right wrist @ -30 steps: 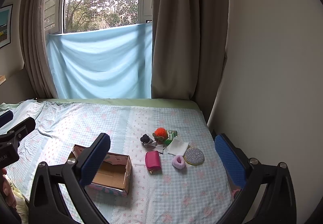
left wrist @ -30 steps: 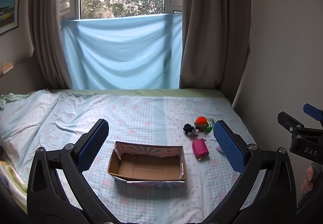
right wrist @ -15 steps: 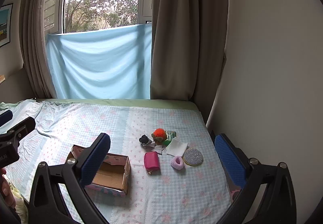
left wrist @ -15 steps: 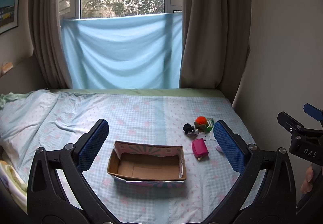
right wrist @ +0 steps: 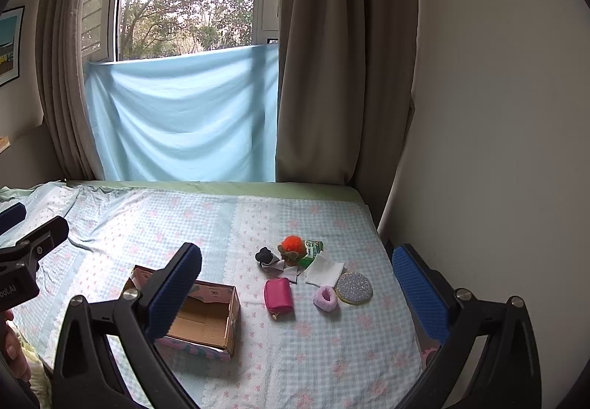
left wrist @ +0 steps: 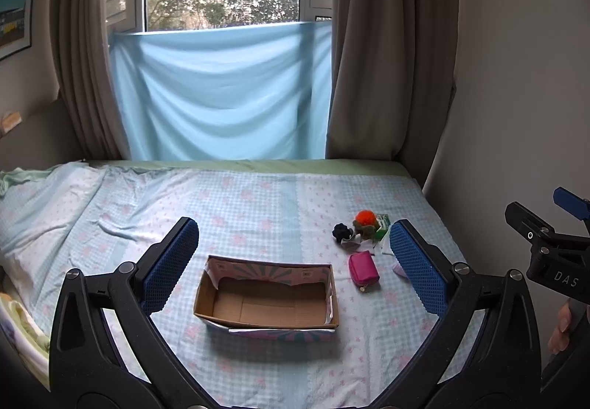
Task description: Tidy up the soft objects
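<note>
An open, empty cardboard box (left wrist: pixel 265 294) (right wrist: pixel 206 317) sits on the bed. To its right lie a magenta pouch (left wrist: pixel 364 267) (right wrist: pixel 278 294), a pink scrunchie (right wrist: pixel 325 297), a glittery silver disc (right wrist: pixel 354 287), a white cloth (right wrist: pixel 324 271), an orange pompom toy (left wrist: pixel 365 219) (right wrist: pixel 292 247), a dark soft item (left wrist: pixel 343 231) (right wrist: pixel 264 255) and a green carton (right wrist: pixel 313 247). My left gripper (left wrist: pixel 293 269) is open and empty, held above the box. My right gripper (right wrist: pixel 295 293) is open and empty, held above the pouch.
The bed has a blue checked sheet (left wrist: pixel 239 202) that is rumpled at the left. A wall (right wrist: pixel 497 151) runs along the bed's right edge. Curtains and a blue cloth over the window (left wrist: pixel 221 92) stand behind the bed.
Both views have shifted only slightly; the right gripper has drifted a little. Nothing on the bed has moved and both grippers stay open.
</note>
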A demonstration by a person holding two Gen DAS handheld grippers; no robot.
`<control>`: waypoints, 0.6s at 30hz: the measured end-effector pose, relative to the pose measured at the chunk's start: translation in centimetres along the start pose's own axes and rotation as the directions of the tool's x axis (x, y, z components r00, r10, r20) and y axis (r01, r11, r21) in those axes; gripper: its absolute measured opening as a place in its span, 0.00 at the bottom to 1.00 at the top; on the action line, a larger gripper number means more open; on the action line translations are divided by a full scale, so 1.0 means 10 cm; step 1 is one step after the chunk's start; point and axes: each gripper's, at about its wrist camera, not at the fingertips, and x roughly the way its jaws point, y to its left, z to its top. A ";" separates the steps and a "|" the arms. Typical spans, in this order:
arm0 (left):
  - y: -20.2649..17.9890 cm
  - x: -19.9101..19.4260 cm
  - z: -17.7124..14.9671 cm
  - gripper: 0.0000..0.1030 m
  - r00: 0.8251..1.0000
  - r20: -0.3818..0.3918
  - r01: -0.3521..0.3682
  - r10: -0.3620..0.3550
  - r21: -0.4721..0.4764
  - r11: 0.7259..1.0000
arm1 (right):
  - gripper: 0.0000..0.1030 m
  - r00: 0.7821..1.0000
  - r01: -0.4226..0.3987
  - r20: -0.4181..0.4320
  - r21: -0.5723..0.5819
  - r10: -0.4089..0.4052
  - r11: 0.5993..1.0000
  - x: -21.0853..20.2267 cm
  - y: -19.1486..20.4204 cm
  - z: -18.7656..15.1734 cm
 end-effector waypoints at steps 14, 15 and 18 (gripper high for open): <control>0.00 0.02 0.00 1.00 1.000 -0.005 0.005 -0.005 0.002 1.000 | 1.00 1.000 0.001 0.003 0.002 -0.001 1.000 0.00 0.02 0.00; 0.00 0.02 0.00 1.00 1.000 -0.006 0.007 -0.007 0.001 1.000 | 1.00 1.000 0.000 0.002 0.003 0.000 1.000 0.01 0.02 0.00; 0.00 0.03 0.00 1.00 1.000 -0.008 0.007 -0.007 0.001 1.000 | 1.00 1.000 0.000 0.003 0.002 0.000 1.000 0.01 0.02 0.00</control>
